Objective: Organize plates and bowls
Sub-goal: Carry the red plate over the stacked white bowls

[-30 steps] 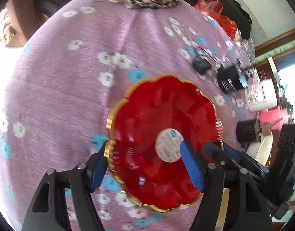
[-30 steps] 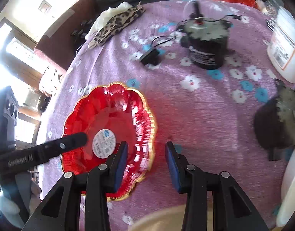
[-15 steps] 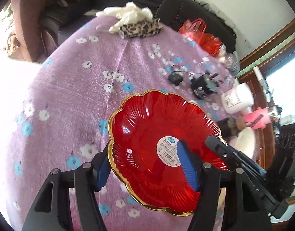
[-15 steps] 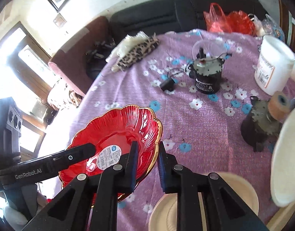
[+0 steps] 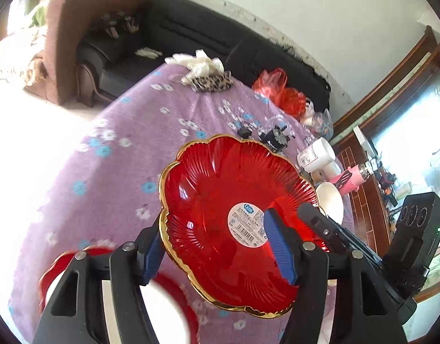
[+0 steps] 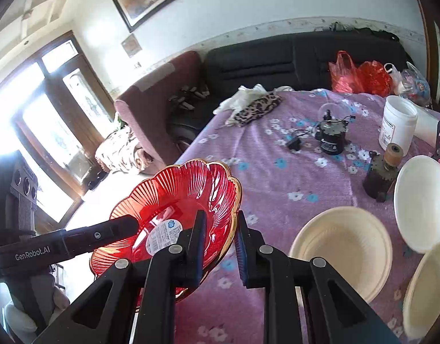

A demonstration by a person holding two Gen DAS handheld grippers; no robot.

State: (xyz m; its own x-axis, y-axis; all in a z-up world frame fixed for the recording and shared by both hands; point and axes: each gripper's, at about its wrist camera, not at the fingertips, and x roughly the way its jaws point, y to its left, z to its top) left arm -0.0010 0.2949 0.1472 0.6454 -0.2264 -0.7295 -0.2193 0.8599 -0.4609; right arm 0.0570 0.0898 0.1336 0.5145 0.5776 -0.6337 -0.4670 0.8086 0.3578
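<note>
Your left gripper [image 5: 217, 249] and right gripper [image 6: 220, 243] each have their jaws closed on opposite rims of the red scalloped plate [image 5: 220, 200], holding it tilted above the purple floral tablecloth [image 6: 277, 177]. Cream bowls [image 6: 343, 246] sit on the cloth just right of it.

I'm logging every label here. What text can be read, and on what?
"GenRobot.AI": on the left gripper's finger, seen from the right wrist.
Round sticker on the red plate: print and barcode too small to read.
White jar label: too small to read.
Black can label: blurred.
</note>
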